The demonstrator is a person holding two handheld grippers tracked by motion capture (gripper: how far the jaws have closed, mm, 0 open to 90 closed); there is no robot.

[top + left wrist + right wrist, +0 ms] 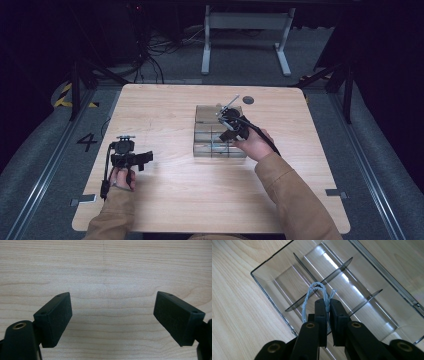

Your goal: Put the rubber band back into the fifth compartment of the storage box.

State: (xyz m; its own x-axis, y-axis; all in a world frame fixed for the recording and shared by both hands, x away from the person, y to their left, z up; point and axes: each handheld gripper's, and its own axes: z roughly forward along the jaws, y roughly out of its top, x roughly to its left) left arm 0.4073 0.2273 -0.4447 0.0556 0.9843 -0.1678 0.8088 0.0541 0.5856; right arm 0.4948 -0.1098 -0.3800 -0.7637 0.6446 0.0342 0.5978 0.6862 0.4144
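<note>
Right gripper point(325, 305) pinches a twisted cord point(313, 293) above the clear divided tray point(270, 265); snagging a divider could spill it outside.

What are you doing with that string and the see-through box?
A person holds a gripper in each hand at a wooden table. The right gripper is shut on a loop of pale twisted string and holds it over a clear plastic box with dividers. The left gripper hangs open over bare table, holding nothing.
</note>
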